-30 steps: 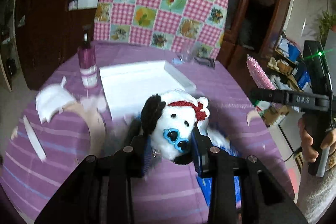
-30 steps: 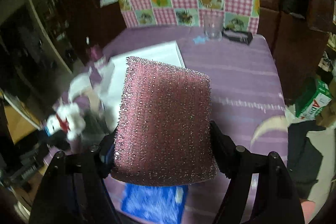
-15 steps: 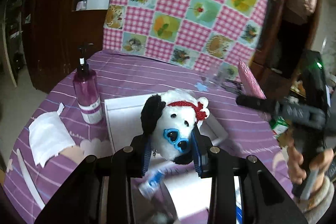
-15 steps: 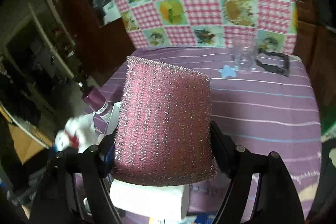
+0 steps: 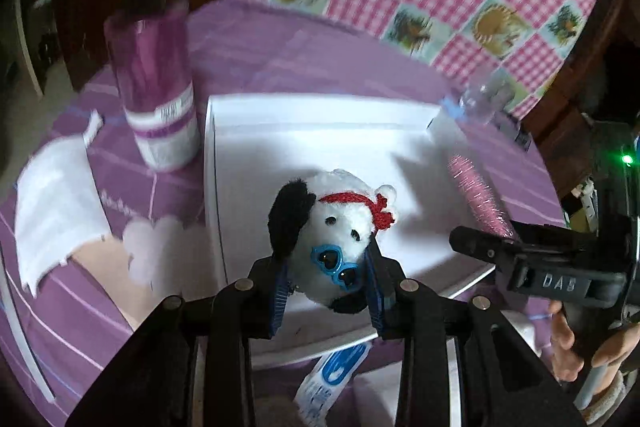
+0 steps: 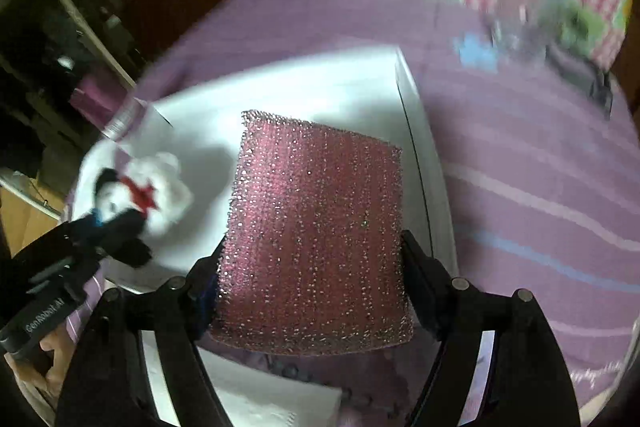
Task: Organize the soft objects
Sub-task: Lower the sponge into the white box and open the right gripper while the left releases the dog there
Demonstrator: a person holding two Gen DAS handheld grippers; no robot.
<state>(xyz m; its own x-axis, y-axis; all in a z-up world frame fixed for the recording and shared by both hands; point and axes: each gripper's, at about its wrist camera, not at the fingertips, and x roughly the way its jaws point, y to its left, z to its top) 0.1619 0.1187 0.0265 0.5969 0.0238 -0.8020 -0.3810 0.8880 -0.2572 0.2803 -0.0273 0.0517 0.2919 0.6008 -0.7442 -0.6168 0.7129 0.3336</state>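
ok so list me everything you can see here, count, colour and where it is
plush dog: one, white and black, in the left tongs over the tray
sponge: one, glittery pink, between the right tongs over the tray
tray: one, white, on the table
bottle: one, purple, left of the tray
glass: one, clear, beyond the tray
tablecloth: one, purple striped
left tongs: shut on the dog
right tongs: jaws opening, sponge between them
hand: one, on the right handle
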